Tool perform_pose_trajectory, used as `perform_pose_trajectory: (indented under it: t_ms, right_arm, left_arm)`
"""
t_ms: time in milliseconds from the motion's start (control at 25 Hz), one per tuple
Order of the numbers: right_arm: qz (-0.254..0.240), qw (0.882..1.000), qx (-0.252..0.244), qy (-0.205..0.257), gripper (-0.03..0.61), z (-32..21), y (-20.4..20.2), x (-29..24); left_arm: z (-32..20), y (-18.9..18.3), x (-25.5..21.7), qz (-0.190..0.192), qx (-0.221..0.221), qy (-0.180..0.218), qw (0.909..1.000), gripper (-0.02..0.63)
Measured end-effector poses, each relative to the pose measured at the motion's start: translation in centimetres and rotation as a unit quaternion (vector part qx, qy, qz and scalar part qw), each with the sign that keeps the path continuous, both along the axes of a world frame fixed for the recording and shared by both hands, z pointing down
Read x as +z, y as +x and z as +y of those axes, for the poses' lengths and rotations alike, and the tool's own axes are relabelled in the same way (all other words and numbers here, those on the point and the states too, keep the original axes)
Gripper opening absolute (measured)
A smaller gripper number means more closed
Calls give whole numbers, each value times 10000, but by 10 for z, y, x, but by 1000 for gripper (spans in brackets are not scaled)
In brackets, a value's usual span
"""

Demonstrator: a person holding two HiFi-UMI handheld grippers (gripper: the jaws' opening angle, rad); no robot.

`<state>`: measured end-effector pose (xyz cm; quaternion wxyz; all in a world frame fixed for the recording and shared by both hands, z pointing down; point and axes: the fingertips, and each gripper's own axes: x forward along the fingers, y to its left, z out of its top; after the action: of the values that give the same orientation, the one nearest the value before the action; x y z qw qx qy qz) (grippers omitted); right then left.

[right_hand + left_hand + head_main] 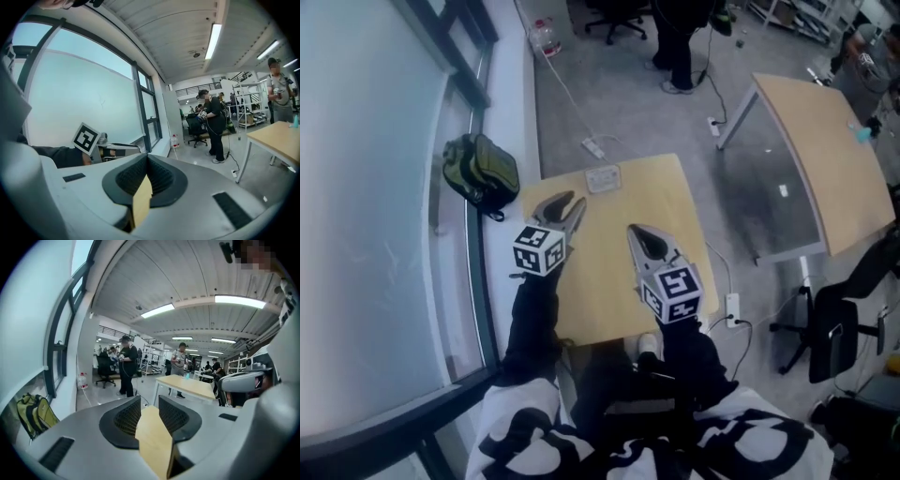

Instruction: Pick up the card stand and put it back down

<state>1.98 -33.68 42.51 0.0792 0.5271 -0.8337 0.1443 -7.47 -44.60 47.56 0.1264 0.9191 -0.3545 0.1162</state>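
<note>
A small pale card stand [603, 178] lies at the far edge of the little wooden table [609, 300] in the head view. Neither gripper view shows it. My left gripper [565, 209] hovers over the table's left part, just short of the stand. Its jaws stand apart, and only bare table wood shows in the gap between them in the left gripper view [150, 404]. My right gripper [647, 242] is over the middle of the table, nearer to me, with its jaws together and nothing in them [146, 160].
A green backpack [481, 173] lies on the floor by the glass wall left of the table. A power strip [593, 147] and cable lie beyond the far edge. A larger table [825, 159] and a black chair [834, 328] stand to the right. People [126, 364] stand farther off.
</note>
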Motion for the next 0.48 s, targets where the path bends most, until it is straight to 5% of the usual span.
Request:
perform_pose_trajectory:
  t_ms: [280, 480]
  right_arm:
    - [24, 9980, -104, 618, 17, 35, 12, -60]
    - [51, 9958, -145, 905, 17, 66, 14, -81]
  left_arm:
    - [80, 15, -103, 250, -760, 722, 9942, 78]
    - [134, 13, -130, 150, -1259, 1104, 9858, 14]
